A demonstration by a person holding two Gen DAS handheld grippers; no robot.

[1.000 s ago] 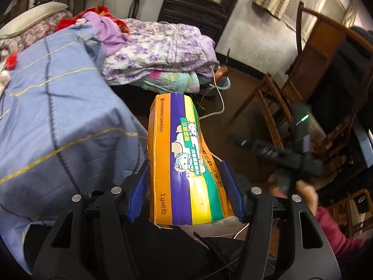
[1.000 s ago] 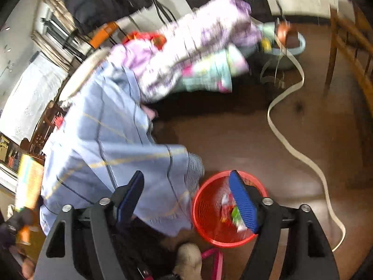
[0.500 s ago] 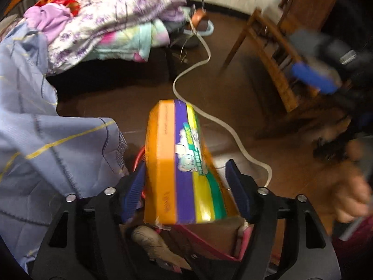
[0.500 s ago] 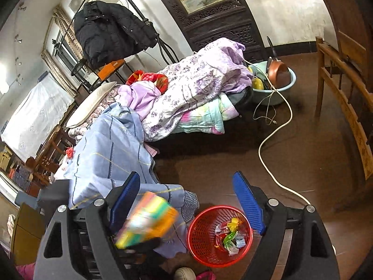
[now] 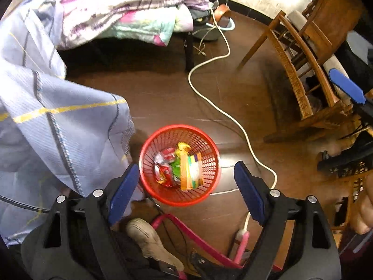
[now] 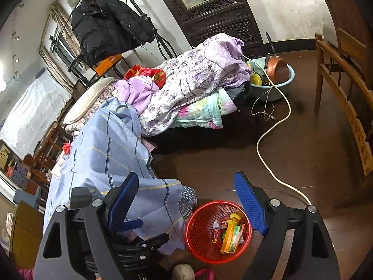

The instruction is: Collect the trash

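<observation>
A red mesh basket (image 5: 152, 149) stands on the dark floor. Inside it lies an orange, purple, yellow and green carton (image 5: 190, 171) on top of crumpled wrappers (image 5: 163, 166). My left gripper (image 5: 185, 165) points down over the basket; its jaws are opening and nothing is between them. The right wrist view shows the same basket (image 6: 198, 228) and carton (image 6: 229, 235) low down. My right gripper (image 6: 186, 175) hovers higher, its jaws opening with nothing between them. One blue pad of the right gripper (image 5: 345, 86) shows at the right edge of the left wrist view.
A blue checked cloth (image 5: 58, 121) hangs beside the basket on the left. A white cable (image 5: 209, 98) snakes across the floor. A wooden chair (image 5: 300, 70) stands to the right. A shoe (image 5: 149, 240) and pink straps (image 5: 198, 240) are close below. Quilts (image 6: 198, 81) cover the bed; behind it stands a basin (image 6: 284, 86).
My left gripper swung down over the red basket, spread its jaws and let go of the carton, which now lies in the basket. The right gripper's view lifted toward the room.
</observation>
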